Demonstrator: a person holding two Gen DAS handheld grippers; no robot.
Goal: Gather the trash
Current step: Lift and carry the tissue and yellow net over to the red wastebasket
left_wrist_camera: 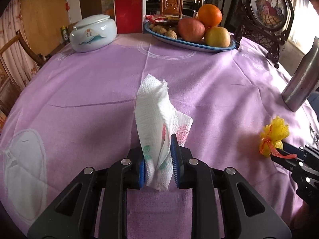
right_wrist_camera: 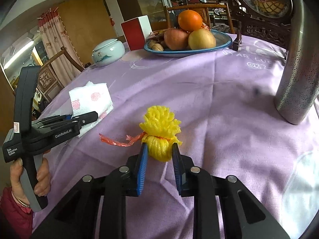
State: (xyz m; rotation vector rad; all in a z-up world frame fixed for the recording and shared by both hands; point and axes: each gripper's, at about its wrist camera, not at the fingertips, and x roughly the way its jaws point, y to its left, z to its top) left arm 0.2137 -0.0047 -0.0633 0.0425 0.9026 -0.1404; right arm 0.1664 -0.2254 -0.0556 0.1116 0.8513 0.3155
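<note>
Standing upright lengthwise, the napkin (left_wrist_camera: 154, 123) is pinched by left jaws; right jaws clamp the yellow net (right_wrist_camera: 160, 139)

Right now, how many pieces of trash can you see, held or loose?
2. White floral napkin clamped in the left gripper; yellow foam net between the right gripper fingers. More may lie out of view.

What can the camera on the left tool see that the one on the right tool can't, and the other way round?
Only the left wrist view shows the left gripper pinching the printed paper napkin between its jaws.

Only the right wrist view shows the person's hand holding the left tool's handle, and the right gripper closed on the yellow foam fruit net.

Both show the fruit plate, white lidded jar, red box and steel flask.
</note>
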